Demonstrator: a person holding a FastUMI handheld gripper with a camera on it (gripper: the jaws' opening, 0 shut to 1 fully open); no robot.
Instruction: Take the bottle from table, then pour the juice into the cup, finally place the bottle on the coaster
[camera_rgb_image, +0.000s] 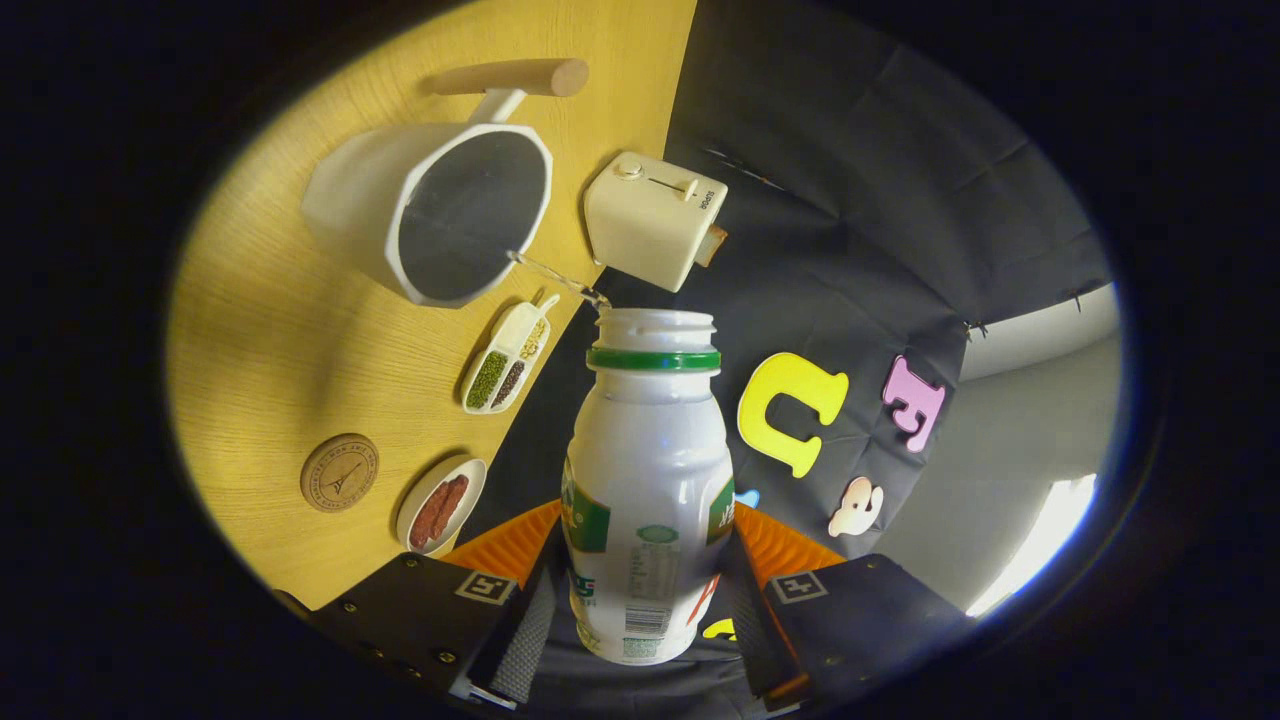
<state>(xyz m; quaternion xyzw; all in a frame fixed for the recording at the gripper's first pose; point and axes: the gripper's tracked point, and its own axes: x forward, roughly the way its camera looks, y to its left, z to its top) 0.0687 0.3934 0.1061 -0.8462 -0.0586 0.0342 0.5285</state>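
A pale yellow wooden table (300, 330) takes up one side of the gripper view, tilted steeply because the camera is rolled; the black cloth wall of the booth (850, 200) takes up the other side, with a grey wall and a bright patch of light past it.

The hand-held gripper (648, 590) is clamped on a white plastic bottle with a green neck ring and a green printed label (648, 480). Both fingers (530, 620), black with ribbed grey pads and backed by orange parts, press against the bottle's lower body, one on each flank. The bottle has no cap and its open threaded mouth points away from the camera, toward the table edge.

Just beyond the bottle's mouth is a clear glass cup (560, 280), hard to make out; only its thin rim and a glint show, at the table edge. Beyond the cup stands a large white pot with a dark inside and a wooden handle (440, 210). Beside it, at the table edge, sits a small cream toaster with a slider and a knob (655, 218).

Nearer the fingers lie a white divided dish of green, dark and pale beans (505, 358), a small white oval plate with reddish-brown pieces (440, 506), and beside that a round wooden coaster with an engraved tower design (340, 472), bare on top.
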